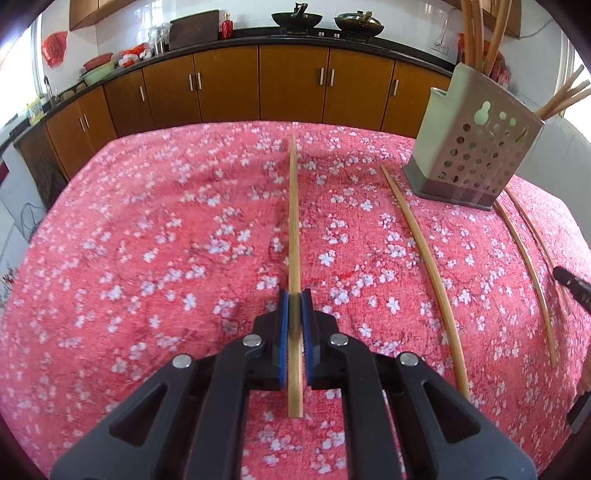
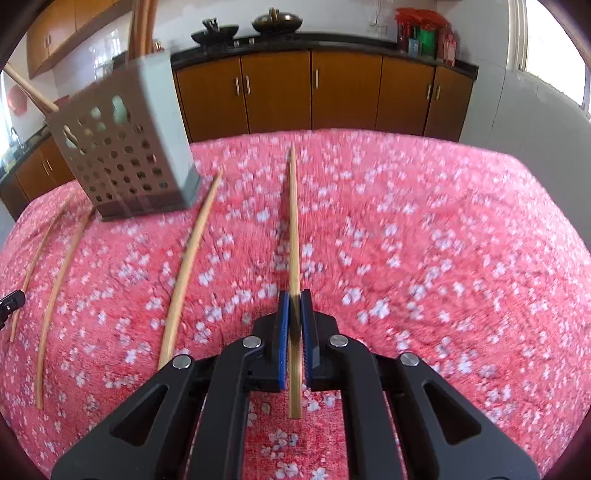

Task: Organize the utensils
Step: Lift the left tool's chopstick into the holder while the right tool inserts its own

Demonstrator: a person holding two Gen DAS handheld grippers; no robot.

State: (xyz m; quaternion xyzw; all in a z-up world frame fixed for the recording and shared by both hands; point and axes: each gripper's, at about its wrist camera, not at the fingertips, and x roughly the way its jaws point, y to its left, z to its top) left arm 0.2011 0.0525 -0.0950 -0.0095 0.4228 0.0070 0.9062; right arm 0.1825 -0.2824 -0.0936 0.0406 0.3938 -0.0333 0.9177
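Observation:
My left gripper (image 1: 294, 295) is shut on a bamboo chopstick (image 1: 293, 221) that points forward over the pink flowered cloth (image 1: 147, 240). My right gripper (image 2: 294, 295) is shut on another bamboo chopstick (image 2: 293, 229), also pointing forward. A perforated grey-green utensil holder (image 1: 476, 144) stands at the right of the left wrist view, with several chopsticks in it. It also shows at the upper left of the right wrist view (image 2: 125, 147). Three loose chopsticks lie on the cloth near it (image 1: 428, 266) (image 1: 528, 273) (image 1: 543, 243).
In the right wrist view the loose chopsticks (image 2: 192, 258) (image 2: 59, 288) (image 2: 37, 258) lie left of my held one. Brown kitchen cabinets (image 1: 258, 85) and a dark counter with woks (image 1: 295, 18) stand behind the table. The other gripper's black tip (image 1: 572, 284) shows at the right edge.

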